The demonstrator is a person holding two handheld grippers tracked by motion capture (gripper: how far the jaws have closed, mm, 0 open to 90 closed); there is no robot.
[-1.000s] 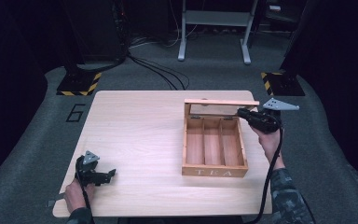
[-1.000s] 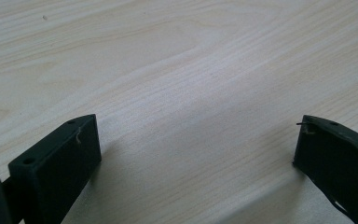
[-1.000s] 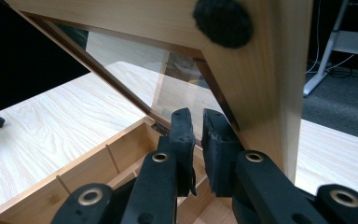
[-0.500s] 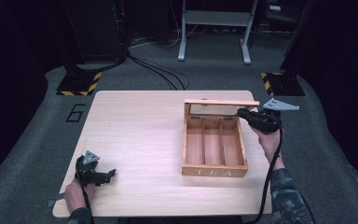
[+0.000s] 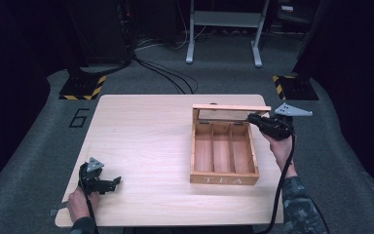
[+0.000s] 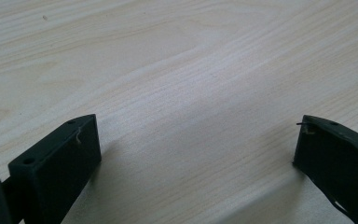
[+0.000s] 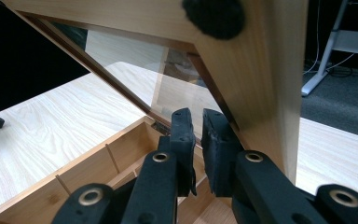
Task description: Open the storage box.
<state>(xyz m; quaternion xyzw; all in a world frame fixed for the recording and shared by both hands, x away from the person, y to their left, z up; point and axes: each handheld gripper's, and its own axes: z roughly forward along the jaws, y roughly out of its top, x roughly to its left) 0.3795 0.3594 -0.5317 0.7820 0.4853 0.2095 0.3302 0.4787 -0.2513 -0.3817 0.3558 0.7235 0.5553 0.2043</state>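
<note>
A wooden tea box marked "TEA" stands at the table's right, with three bare compartments. Its glass-paned lid stands upright at the back. My right gripper is at the lid's right end, above the box's back right corner. In the right gripper view its jaws are together with only a thin slit, right in front of the lid's frame and over the box. I see nothing pinched between them. My left gripper rests at the table's front left, open, over bare wood.
The light wooden table stretches bare between the two hands. Behind it on the grey floor are cables, a white metal frame and two yellow-and-black striped bases. A black felt pad sits on the lid's corner.
</note>
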